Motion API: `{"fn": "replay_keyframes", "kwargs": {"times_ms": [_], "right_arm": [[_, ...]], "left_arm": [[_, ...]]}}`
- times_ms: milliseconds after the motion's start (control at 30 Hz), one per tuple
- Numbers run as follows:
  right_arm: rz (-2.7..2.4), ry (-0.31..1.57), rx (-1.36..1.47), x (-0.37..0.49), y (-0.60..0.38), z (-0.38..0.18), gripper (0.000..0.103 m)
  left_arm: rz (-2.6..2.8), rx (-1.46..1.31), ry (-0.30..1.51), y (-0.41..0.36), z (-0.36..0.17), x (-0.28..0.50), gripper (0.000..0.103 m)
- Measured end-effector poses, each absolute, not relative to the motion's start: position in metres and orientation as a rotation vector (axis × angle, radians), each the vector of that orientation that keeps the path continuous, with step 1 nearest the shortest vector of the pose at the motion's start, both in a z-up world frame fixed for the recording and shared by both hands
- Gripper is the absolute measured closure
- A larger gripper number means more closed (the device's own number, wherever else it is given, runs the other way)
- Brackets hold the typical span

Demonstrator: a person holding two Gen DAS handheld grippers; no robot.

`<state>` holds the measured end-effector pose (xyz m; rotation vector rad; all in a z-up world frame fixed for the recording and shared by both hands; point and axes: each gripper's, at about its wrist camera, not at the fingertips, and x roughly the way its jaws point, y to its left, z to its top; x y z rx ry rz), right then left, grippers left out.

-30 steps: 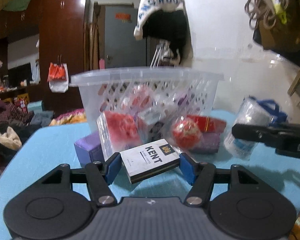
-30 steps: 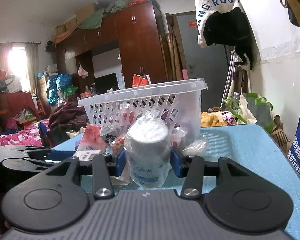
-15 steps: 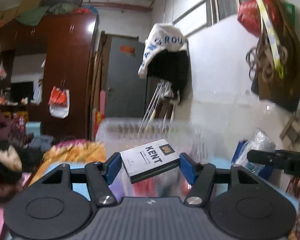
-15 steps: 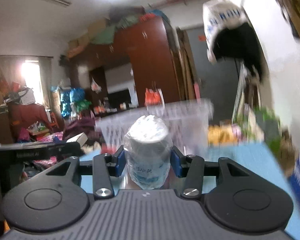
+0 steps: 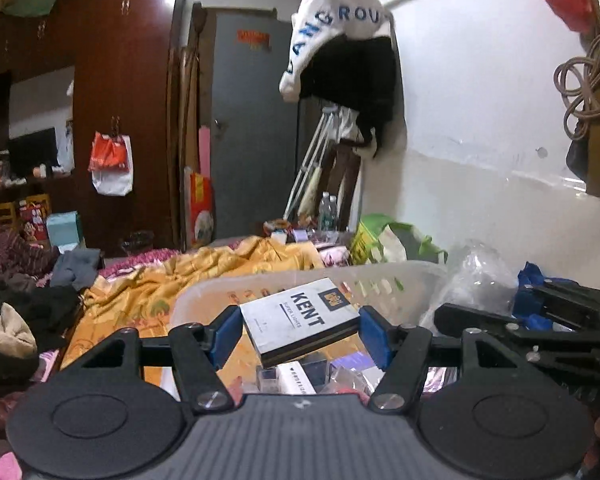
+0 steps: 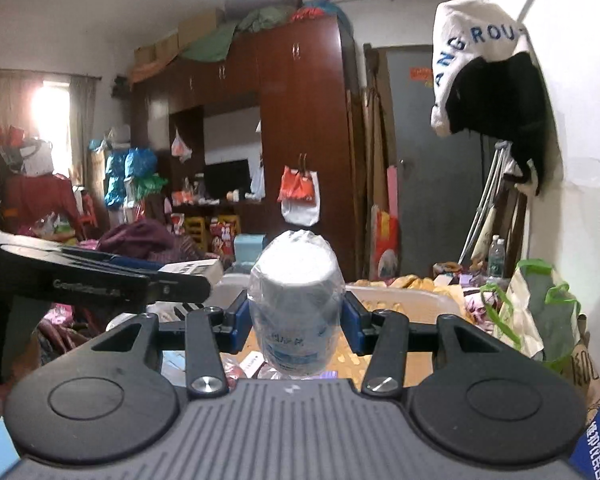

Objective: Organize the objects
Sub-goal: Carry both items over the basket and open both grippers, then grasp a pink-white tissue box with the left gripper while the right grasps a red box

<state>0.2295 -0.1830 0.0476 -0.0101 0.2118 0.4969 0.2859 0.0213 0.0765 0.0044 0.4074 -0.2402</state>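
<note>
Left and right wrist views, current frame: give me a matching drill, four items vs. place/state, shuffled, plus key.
Items:
1. KENT box
2. wrapped white jar
3. white basket
4. white-and-black garment

Place/state:
A. hanging on the wall
B. clamped in the right gripper
C. below both grippers, items inside
D. clamped tilted in the left gripper

Pairs: 1-D, 2-B, 3-C, 4-A

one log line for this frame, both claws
left claw: shut on cigarette pack, over basket | right claw: shut on wrapped jar, over basket
</note>
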Motion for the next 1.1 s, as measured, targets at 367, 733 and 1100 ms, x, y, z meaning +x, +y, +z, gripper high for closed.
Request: {"fn": "replay_keyframes", "kwargs": {"times_ms": [367, 733, 1100], "right_arm": [[0.425, 0.11, 0.031, 0.165, -0.215, 0.062, 0.0], [0.383, 0.472, 0.121, 0.17, -0.233, -0.024, 0.016], [0.388, 0.464, 0.031, 0.152, -0.214, -0.037, 0.045]], "left_arm": [[-0.11, 0.049, 0.242, 0.045, 0.072, 0.213, 0.002], [-0.152, -0.161, 0.343, 0.088, -0.01, 0.161, 0.007], [-0.143, -0.005, 0.389, 0.052, -0.022, 0.174, 0.028]]}}
